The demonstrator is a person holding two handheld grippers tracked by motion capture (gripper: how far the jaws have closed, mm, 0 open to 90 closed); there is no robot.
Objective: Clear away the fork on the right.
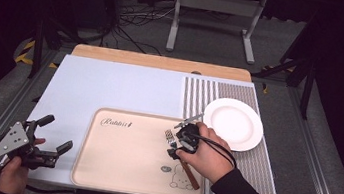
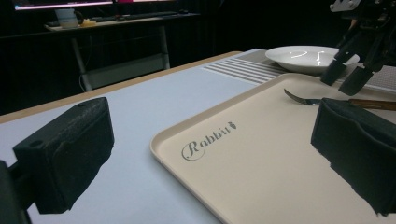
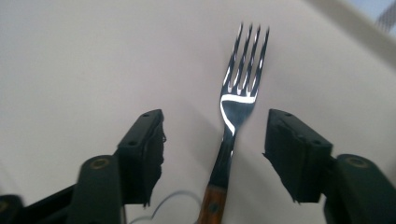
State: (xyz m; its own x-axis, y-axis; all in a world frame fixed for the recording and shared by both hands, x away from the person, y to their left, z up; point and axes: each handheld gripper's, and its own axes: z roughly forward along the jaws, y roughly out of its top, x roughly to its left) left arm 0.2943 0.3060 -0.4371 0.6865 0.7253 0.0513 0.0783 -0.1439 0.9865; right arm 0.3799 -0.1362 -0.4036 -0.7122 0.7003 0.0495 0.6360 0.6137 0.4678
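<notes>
A fork (image 3: 236, 112) with a wooden handle (image 1: 189, 175) lies on the beige tray (image 1: 120, 171), tines pointing away from me. My right gripper (image 3: 215, 149) hovers just over the fork's neck, jaws open on either side of it, not touching it. In the high view that right gripper (image 1: 177, 145) sits above the tray's right part, held by a hand in a black sleeve. My left gripper (image 1: 53, 137) is open off the tray's left edge, low over the table, with nothing between its pads (image 2: 70, 154). From there the fork (image 2: 303, 99) and the right gripper (image 2: 348, 77) show farther off.
A white plate (image 1: 233, 122) stands on a striped mat (image 1: 252, 160) to the right of the tray. The tray bears the word "Rabbit" (image 2: 205, 140) and a small cartoon drawing (image 1: 180, 180). The pale blue table (image 1: 111, 84) spreads behind the tray.
</notes>
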